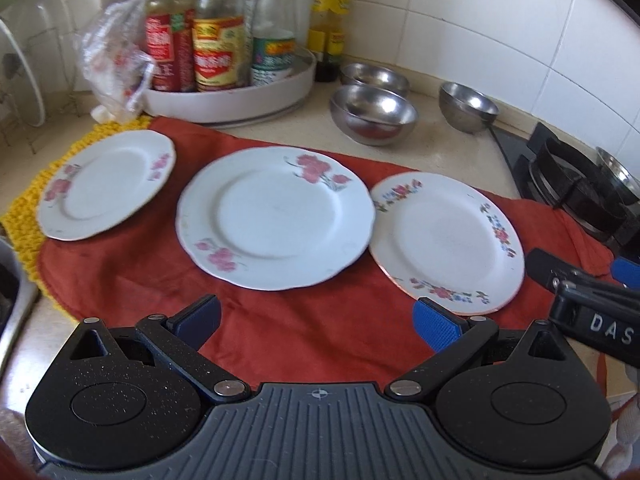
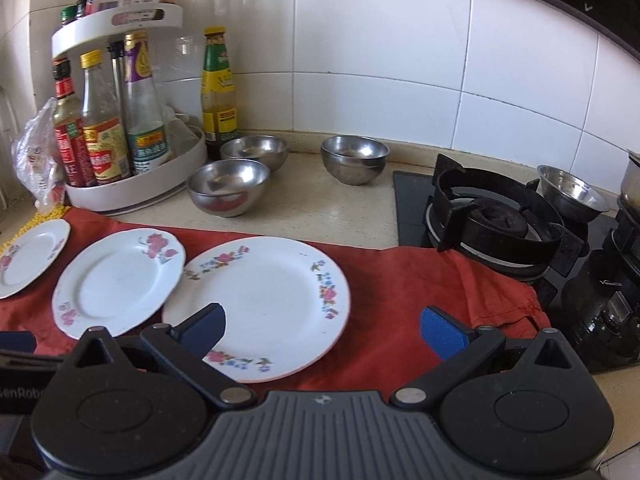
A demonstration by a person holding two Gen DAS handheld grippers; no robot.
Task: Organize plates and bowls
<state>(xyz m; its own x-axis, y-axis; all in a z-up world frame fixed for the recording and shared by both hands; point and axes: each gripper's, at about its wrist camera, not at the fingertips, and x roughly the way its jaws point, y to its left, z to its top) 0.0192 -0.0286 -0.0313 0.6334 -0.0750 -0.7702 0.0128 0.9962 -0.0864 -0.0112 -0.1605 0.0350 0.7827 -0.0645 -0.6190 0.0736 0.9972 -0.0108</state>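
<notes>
Kitchen counter (image 2: 320, 208), white tile wall behind, gas hob (image 2: 492, 220) at the right end. Red cloth (image 1: 280, 320) spread on the counter with three floral plates in a row: small plate (image 1: 106, 184) far left, partly on a yellow knitted mat (image 1: 24, 216); big pink-rose plate (image 1: 276, 216) in the middle; multicolour-flower plate (image 1: 446, 240) on the right, its rim just beside the middle one. Three steel bowls (image 2: 228, 186) (image 2: 255, 152) (image 2: 354, 158) sit on bare counter behind the cloth, near a white turntable rack (image 2: 136, 184) of sauce bottles. Fourth steel bowl (image 2: 572, 192) on the hob. Left gripper (image 1: 316, 322) jaws spread wide, empty, above the cloth's front edge. Right gripper (image 2: 324, 330) also spread, empty, its left finger over the multicolour plate's near rim.
</notes>
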